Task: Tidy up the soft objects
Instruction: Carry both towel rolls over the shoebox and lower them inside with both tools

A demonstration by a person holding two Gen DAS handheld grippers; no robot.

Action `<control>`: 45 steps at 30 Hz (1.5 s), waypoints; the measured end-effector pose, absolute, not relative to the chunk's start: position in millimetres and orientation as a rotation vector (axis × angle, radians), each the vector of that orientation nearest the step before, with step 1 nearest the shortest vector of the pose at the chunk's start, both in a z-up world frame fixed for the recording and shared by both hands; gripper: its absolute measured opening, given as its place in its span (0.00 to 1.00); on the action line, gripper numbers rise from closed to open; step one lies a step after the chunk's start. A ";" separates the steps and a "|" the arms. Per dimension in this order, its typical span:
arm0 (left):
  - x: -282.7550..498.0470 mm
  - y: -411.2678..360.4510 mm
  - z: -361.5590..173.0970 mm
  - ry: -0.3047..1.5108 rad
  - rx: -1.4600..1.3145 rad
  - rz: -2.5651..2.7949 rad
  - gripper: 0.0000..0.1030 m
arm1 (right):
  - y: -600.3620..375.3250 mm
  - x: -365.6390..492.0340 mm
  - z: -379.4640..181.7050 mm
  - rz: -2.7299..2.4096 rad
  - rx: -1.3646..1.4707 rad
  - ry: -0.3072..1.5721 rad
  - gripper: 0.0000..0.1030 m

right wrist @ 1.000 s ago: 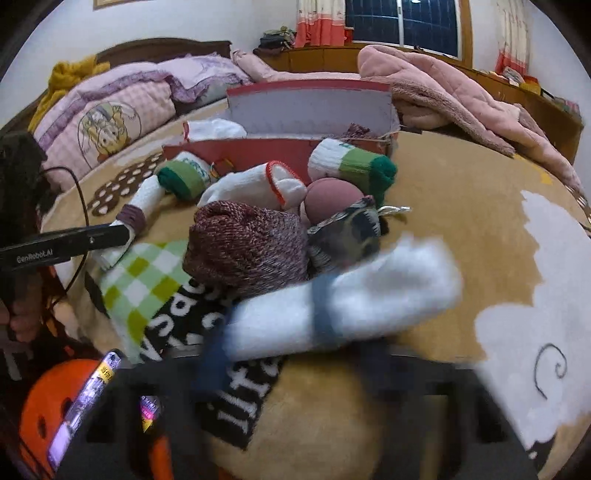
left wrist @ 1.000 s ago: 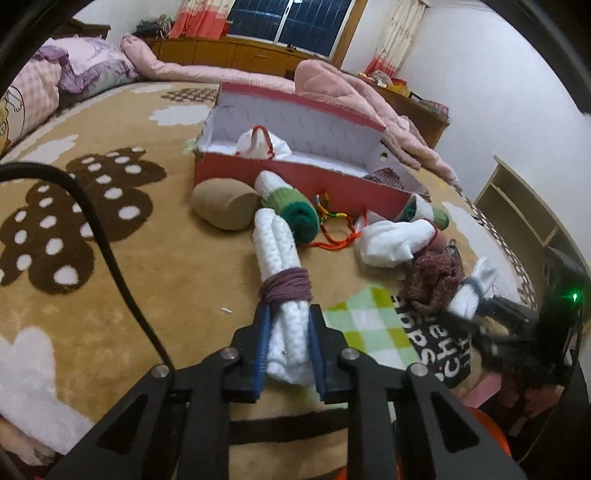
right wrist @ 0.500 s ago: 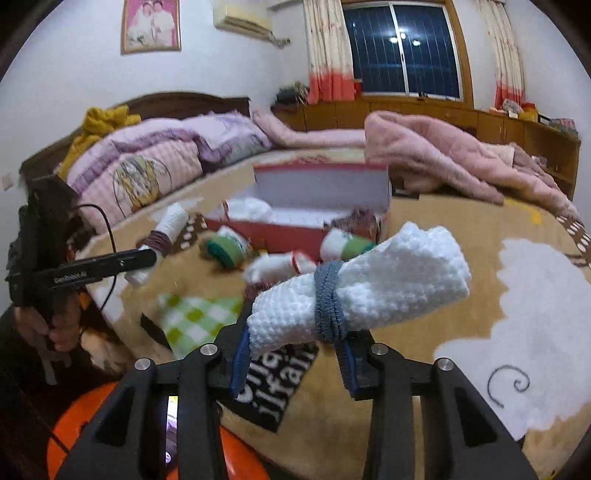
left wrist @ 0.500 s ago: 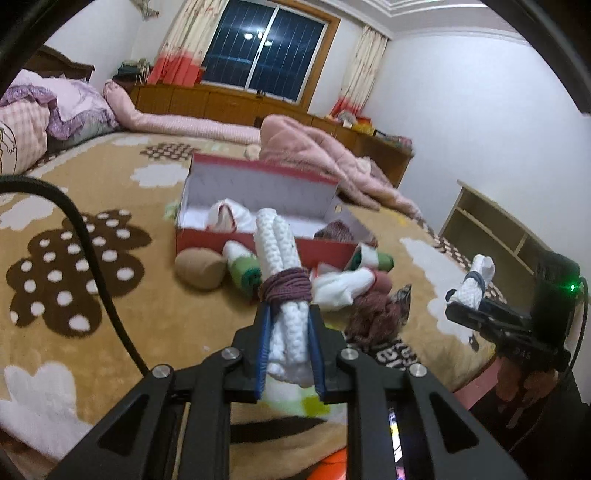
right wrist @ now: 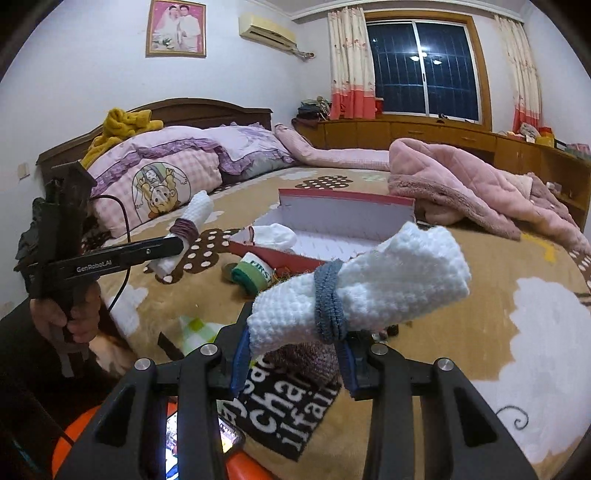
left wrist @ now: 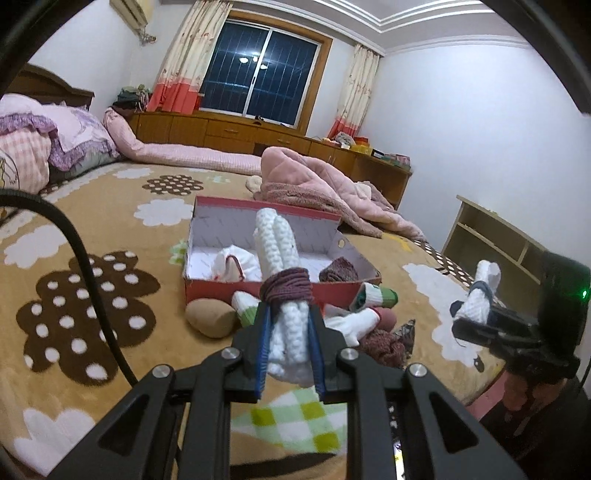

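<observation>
Left wrist view, left hand-held gripper (left wrist: 289,345) clamping white roll (left wrist: 282,280) pointing forward, right hand-held gripper (right wrist: 293,352) gripping crosswise roll (right wrist: 364,286).

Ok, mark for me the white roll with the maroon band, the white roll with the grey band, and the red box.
white roll with the maroon band (left wrist: 286,332), left wrist view, knit body below band.
white roll with the grey band (right wrist: 399,275), right wrist view, knit body right of band.
red box (left wrist: 221,290), left wrist view, front wall.

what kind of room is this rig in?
A home bedroom, by the look of it: a bed with a wooden headboard and pink quilt, a framed portrait on the wall, and curtains at a dark window.
</observation>
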State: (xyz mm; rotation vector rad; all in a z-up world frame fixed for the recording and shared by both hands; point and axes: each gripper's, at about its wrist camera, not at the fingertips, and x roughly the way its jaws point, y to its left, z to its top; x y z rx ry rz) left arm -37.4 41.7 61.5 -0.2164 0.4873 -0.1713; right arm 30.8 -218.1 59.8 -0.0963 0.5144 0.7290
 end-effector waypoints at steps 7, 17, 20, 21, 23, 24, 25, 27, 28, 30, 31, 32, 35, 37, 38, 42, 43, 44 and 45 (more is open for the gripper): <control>-21.0 45.2 59.4 0.487 -0.205 -0.166 0.19 | -211.0 48.0 67.0 0.735 -0.106 0.511 0.39; -3.3 52.4 61.1 0.472 -0.207 -0.173 0.19 | -194.2 68.2 76.5 0.746 -0.148 0.488 0.39; 3.3 52.7 60.8 0.471 -0.198 -0.174 0.19 | -188.5 78.1 77.8 0.746 -0.148 0.489 0.39; 5.8 52.6 61.1 0.471 -0.195 -0.173 0.19 | -187.1 82.4 77.7 0.744 -0.147 0.489 0.39; 12.8 52.9 61.5 0.472 -0.191 -0.170 0.19 | -184.7 88.1 77.7 0.743 -0.145 0.490 0.39; 17.0 53.5 61.4 0.472 -0.192 -0.166 0.19 | -183.4 91.6 77.5 0.742 -0.143 0.490 0.39; 20.7 54.0 61.3 0.472 -0.194 -0.167 0.19 | -182.3 94.3 77.2 0.741 -0.143 0.491 0.39; 27.2 54.4 61.6 0.469 -0.185 -0.161 0.19 | -180.0 100.5 75.8 0.737 -0.148 0.490 0.39; 30.3 54.4 61.7 0.468 -0.181 -0.161 0.19 | -179.1 103.7 75.2 0.735 -0.152 0.490 0.39; 38.3 55.0 62.4 0.468 -0.179 -0.164 0.19 | -178.5 112.3 73.5 0.723 -0.157 0.494 0.39; 42.2 55.0 62.2 0.470 -0.176 -0.165 0.19 | -178.4 116.2 73.3 0.720 -0.158 0.496 0.39; 48.6 54.8 61.4 0.476 -0.171 -0.166 0.19 | -177.9 122.3 73.0 0.720 -0.158 0.499 0.39; 63.3 53.0 56.3 0.502 -0.178 -0.173 0.19 | -174.1 137.1 72.5 0.717 -0.168 0.509 0.39; 72.2 50.6 49.5 0.532 -0.178 -0.174 0.19 | -168.0 148.7 70.5 0.712 -0.173 0.519 0.39; 75.4 49.0 47.1 0.542 -0.174 -0.175 0.19 | -163.7 154.8 68.4 0.708 -0.178 0.526 0.39; 90.1 40.8 40.4 0.574 -0.149 -0.189 0.20 | -146.7 172.4 59.8 0.710 -0.212 0.561 0.39; 94.9 39.0 38.0 0.585 -0.146 -0.195 0.20 | -144.2 175.3 57.9 0.715 -0.214 0.570 0.39; 99.3 37.9 35.2 0.597 -0.148 -0.198 0.20 | -140.7 178.0 55.5 0.725 -0.216 0.583 0.39; 104.5 36.8 33.0 0.611 -0.153 -0.201 0.20 | -136.3 181.5 52.1 0.737 -0.223 0.601 0.39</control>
